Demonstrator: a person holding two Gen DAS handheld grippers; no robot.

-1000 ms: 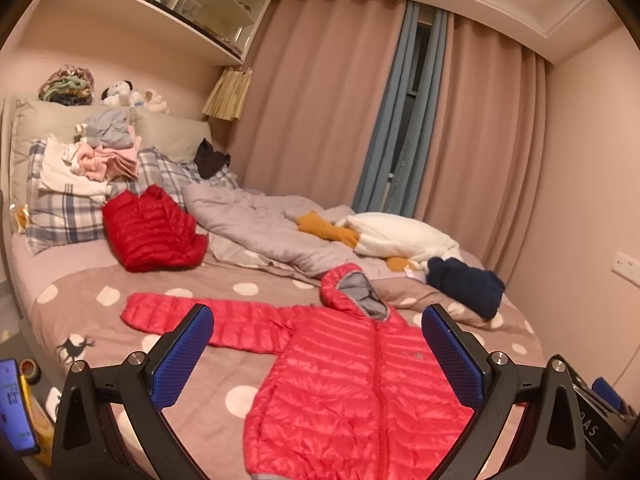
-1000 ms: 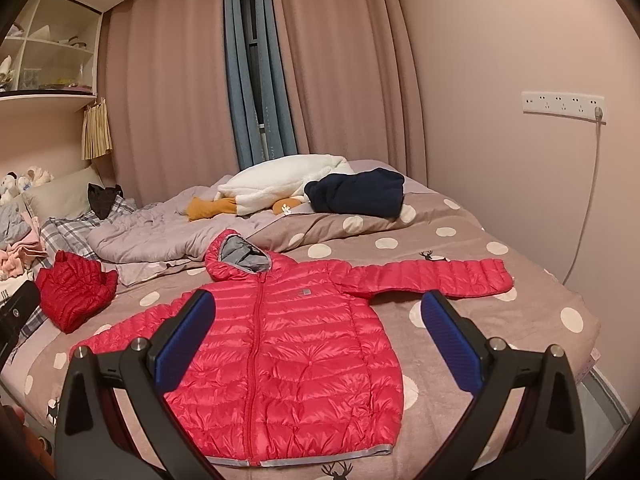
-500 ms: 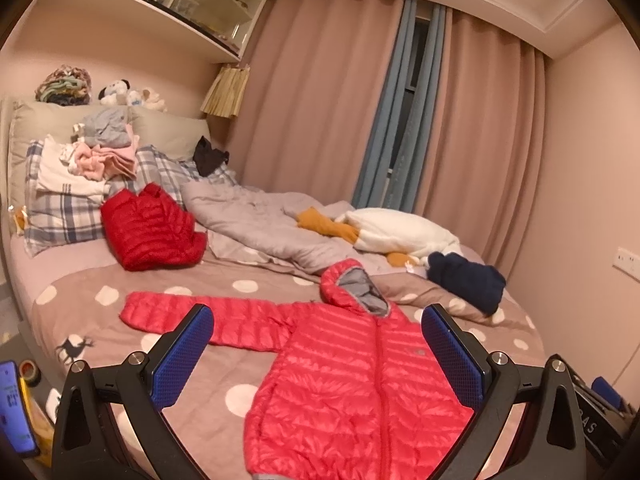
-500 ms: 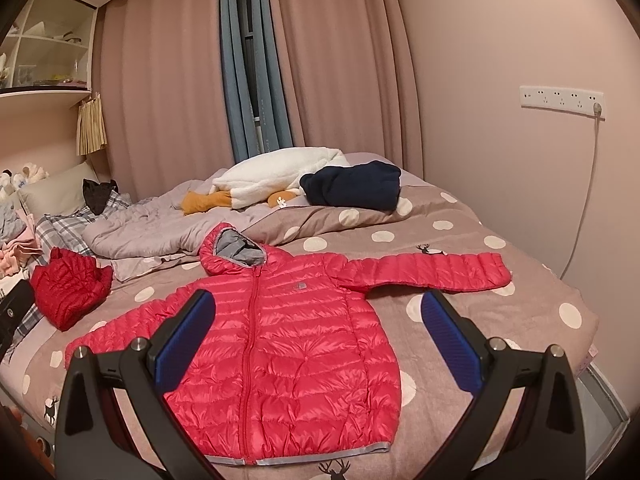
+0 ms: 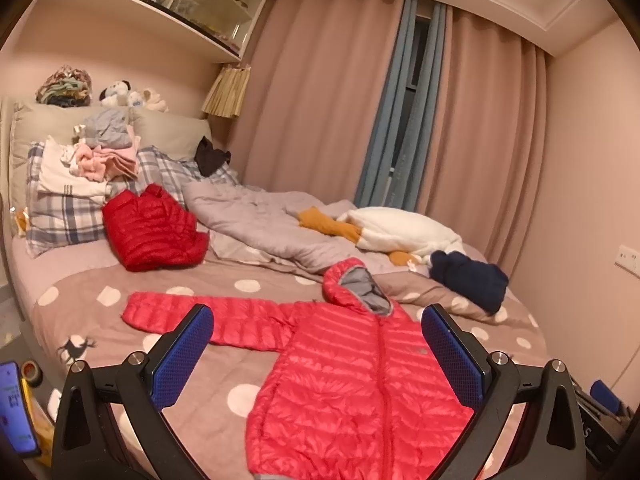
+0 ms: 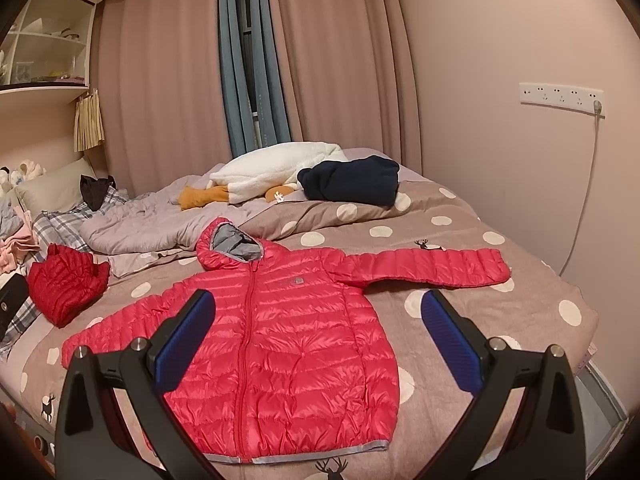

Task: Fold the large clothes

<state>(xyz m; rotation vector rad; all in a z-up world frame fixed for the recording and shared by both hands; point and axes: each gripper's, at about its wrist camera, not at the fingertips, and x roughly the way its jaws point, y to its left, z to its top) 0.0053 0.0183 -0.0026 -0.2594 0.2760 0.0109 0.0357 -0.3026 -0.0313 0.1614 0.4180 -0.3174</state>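
A pink-red hooded puffer jacket (image 5: 352,380) (image 6: 288,344) lies flat, front up and zipped, on the polka-dot bed cover (image 5: 80,320) (image 6: 500,312), both sleeves spread sideways and its grey-lined hood pointing to the far side. My left gripper (image 5: 318,354) hovers open above the jacket's left half, blue pads wide apart and holding nothing. Held above the jacket's lower body, my right gripper (image 6: 318,346) is open too, with nothing between its pads. Neither touches the fabric.
A folded red puffer jacket (image 5: 154,230) (image 6: 66,288) rests near the plaid pillows (image 5: 64,216). A rumpled grey quilt (image 5: 260,224), a white-and-orange plush (image 5: 396,232) and a navy garment (image 5: 468,276) (image 6: 352,180) lie at the far side. A phone (image 5: 14,408) sits at the left edge.
Both views have shifted slightly, with the jacket a little lower and nearer in the right wrist view. The jacket lies unchanged and both grippers stay open.
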